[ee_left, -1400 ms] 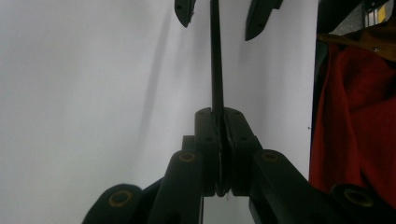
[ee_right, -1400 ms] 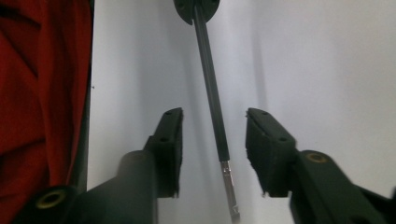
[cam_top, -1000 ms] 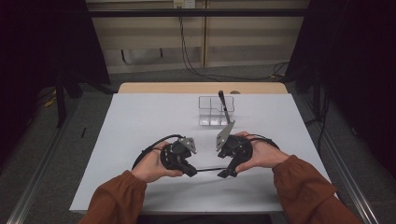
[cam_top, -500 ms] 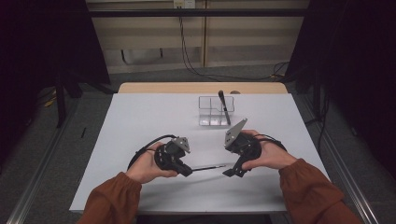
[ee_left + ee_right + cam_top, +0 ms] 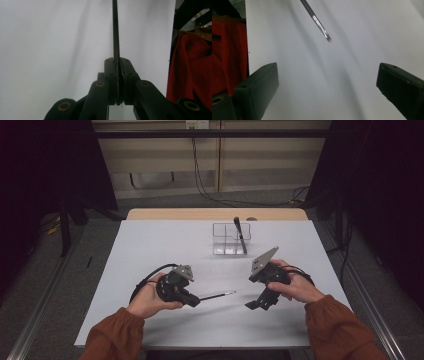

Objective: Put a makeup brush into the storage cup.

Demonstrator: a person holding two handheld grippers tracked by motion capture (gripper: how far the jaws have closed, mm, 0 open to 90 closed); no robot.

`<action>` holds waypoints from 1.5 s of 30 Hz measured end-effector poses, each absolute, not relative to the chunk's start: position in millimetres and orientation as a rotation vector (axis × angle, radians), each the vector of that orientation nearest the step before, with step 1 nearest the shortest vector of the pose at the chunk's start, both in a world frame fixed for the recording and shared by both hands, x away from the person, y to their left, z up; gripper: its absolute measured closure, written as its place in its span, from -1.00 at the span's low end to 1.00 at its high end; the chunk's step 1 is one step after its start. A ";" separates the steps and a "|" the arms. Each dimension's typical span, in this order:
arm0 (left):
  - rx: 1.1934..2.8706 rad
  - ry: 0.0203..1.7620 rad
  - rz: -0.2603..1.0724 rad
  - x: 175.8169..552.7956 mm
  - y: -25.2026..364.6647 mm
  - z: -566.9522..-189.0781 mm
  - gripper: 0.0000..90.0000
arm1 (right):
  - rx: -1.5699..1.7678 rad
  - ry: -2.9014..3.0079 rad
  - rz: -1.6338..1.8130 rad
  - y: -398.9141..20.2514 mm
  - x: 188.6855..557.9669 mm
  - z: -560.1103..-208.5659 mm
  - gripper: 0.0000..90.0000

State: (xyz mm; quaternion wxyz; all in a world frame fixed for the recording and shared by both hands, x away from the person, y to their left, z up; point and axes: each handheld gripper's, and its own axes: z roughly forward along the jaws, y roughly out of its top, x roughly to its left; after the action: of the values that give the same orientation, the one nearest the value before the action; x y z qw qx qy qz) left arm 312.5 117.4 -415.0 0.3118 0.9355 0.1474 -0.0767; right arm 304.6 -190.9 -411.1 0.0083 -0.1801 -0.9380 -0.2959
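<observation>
A thin dark rod [image 5: 217, 296] with a shiny tip sticks out to the right from my left gripper [image 5: 194, 301], low over the white table [image 5: 150, 250]. In the left gripper view the jaws are shut on the rod [image 5: 115, 32], which runs straight up from my left gripper [image 5: 118, 75]. My right gripper [image 5: 256, 304] is a short way right of the rod's tip and apart from it. Its jaws have just been opening, with nothing between them. In the right gripper view my right gripper [image 5: 327, 75] stands wide open, the rod's tip [image 5: 322, 28] floating ahead of it.
A clear divided box [image 5: 225, 245] stands at the back middle of the table, with a black pen-like stick [image 5: 240, 234] leaning upright in it. Orange sleeves [image 5: 335, 330] come in from the bottom. Dark curtains and cables lie beyond the far edge.
The two grippers were close together at the table's middle. They have drawn apart: the left went left with the rod, the right went right and now stands clear of its tip.
</observation>
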 end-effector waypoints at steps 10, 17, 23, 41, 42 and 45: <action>2.379 0.439 -0.189 312.7 135.6 -417.2 0.90 | -0.632 -2.929 -0.952 -201.1 299.4 -420.8 -0.89; 2.329 0.457 -0.199 311.1 140.8 -417.7 0.90 | -0.664 -2.907 -1.048 -207.8 295.3 -425.4 -0.91; 2.297 0.469 -0.189 303.4 147.1 -419.5 0.90 | -0.699 -2.869 -1.088 -209.5 290.7 -432.9 -0.93; 2.186 0.494 -0.154 302.3 152.2 -426.9 0.90 | -0.841 -2.788 -1.362 -213.0 280.8 -438.3 -0.90; 2.185 0.493 -0.156 302.3 152.0 -428.0 0.90 | -0.853 -2.786 -1.368 -213.2 280.4 -439.5 -0.90; 2.172 0.489 -0.151 301.9 152.3 -428.8 0.90 | -0.882 -2.755 -1.390 -215.6 280.1 -441.1 -0.95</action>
State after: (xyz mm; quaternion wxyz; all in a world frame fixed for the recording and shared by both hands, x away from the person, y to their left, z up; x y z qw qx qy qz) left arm 301.9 152.3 -428.8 0.4396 0.8742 0.1970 -0.0609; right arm 280.1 -215.6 -441.1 -0.0341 -0.2748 -0.8579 -0.4329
